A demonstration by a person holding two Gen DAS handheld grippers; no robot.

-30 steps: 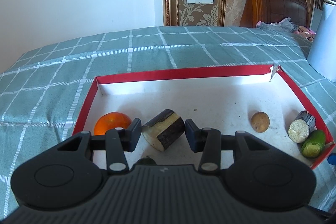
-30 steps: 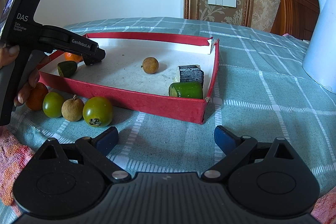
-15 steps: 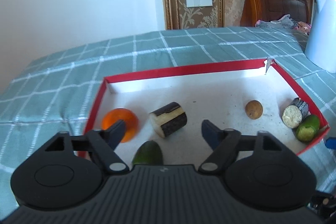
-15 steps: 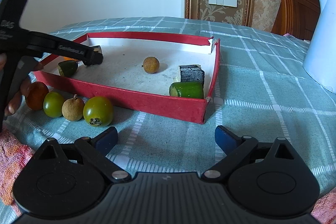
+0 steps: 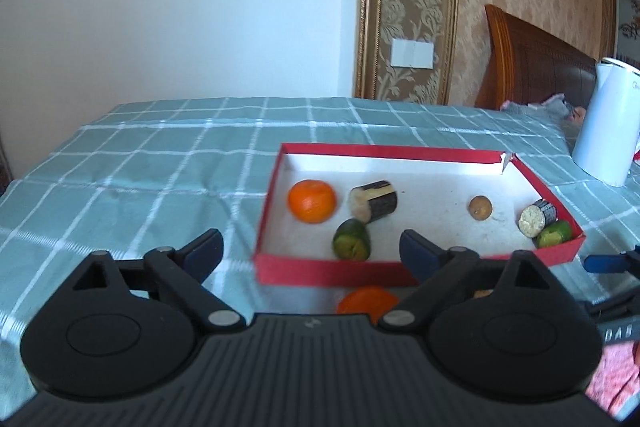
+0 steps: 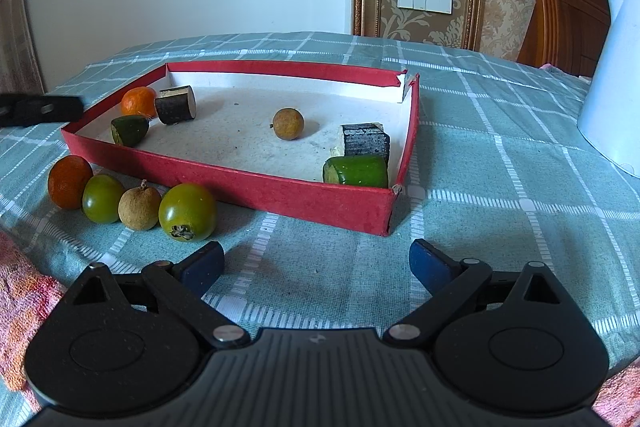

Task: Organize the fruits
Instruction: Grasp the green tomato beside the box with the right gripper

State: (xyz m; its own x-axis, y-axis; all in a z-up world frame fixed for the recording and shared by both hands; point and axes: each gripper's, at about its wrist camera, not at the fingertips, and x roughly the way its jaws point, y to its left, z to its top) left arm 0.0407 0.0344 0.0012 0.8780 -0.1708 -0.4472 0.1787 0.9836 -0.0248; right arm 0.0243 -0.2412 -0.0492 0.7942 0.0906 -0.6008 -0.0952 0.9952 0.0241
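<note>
My left gripper (image 5: 310,247), released and empty, has withdrawn from the red tray (image 5: 332,271), leaving the sugarcane piece (image 5: 374,201) deposited beside the tangerine (image 5: 311,201).

Red tray (image 6: 280,193) holds six pieces; four loose fruits (image 6: 138,207) line tablecloth along its front-left edge.

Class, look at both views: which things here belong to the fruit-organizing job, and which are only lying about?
Part of the job:
red tray
orange in the tray
two green tomatoes
orange outside the tray
two brown longans
cut green pieces
dark-skinned cut segments

Lying about:
white kettle
checked tablecloth
pink cloth
</note>
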